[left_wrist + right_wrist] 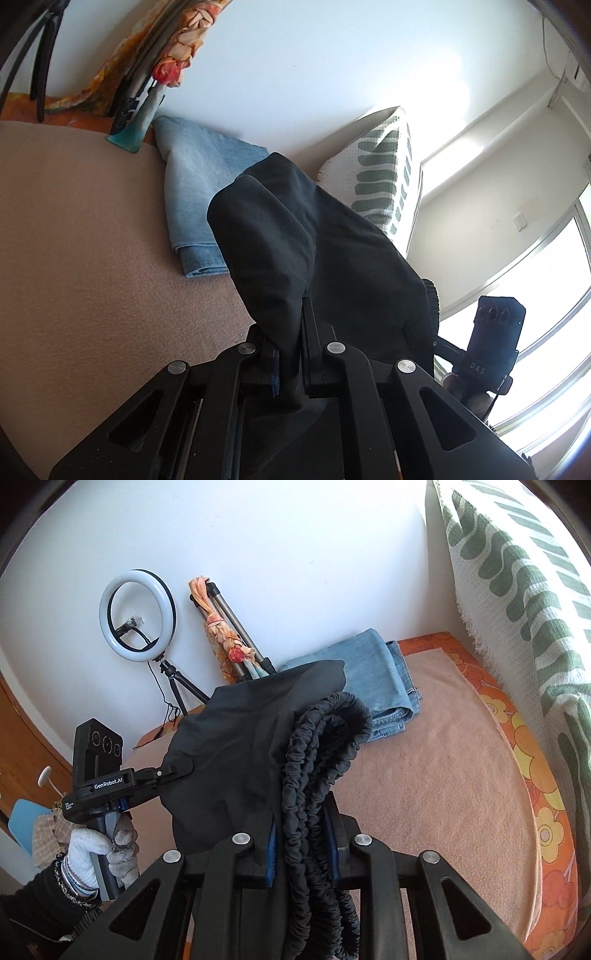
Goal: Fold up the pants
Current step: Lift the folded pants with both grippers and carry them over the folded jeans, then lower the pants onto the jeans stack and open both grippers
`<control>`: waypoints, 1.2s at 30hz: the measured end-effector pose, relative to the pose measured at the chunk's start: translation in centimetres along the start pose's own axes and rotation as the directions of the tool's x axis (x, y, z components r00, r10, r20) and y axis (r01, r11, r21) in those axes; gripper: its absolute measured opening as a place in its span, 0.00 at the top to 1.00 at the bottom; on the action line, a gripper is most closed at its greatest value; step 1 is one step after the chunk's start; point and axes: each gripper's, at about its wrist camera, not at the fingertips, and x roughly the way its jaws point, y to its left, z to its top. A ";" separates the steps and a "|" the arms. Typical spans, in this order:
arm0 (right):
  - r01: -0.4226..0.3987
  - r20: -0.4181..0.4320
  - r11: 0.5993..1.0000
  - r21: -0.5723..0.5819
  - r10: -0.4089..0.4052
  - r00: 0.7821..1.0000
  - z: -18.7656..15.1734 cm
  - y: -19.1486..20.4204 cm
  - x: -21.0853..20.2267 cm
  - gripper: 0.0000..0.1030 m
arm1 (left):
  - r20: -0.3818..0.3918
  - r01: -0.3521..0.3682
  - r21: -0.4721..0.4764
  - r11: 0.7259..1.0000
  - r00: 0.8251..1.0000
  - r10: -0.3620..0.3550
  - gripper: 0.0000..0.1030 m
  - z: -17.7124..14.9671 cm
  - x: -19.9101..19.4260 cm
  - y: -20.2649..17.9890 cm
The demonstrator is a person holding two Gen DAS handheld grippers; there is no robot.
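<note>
Black pants (295, 236) hang bunched from both tools: the left tool (291, 354) is clenched on plain cloth, the right tool (301, 853) on the gathered waistband (321, 760). Beyond them lies the bed (443, 775) with folded jeans (376, 672). The lift is under way; next, likely, comes spreading the pants flat.

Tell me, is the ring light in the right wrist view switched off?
No, the ring light glows white all around its ring.

"GenRobot.AI" on left gripper (177, 771)
</note>
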 end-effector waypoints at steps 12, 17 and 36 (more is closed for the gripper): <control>-0.004 0.101 1.000 -0.001 0.004 0.995 6.8 0.5 1.8 0.81 | 0.088 -0.048 0.101 0.994 0.995 0.039 0.94 7.8 0.4 -2.9; 0.000 0.123 1.000 0.008 -0.001 0.992 10.1 -0.5 3.7 0.81 | 0.121 -0.069 0.115 0.991 0.991 0.055 0.94 11.3 1.5 -2.7; 0.125 -0.028 0.991 -0.053 -0.127 0.992 16.9 -5.6 18.7 0.81 | 0.129 -0.245 0.103 0.964 0.964 0.232 0.96 17.5 10.4 5.0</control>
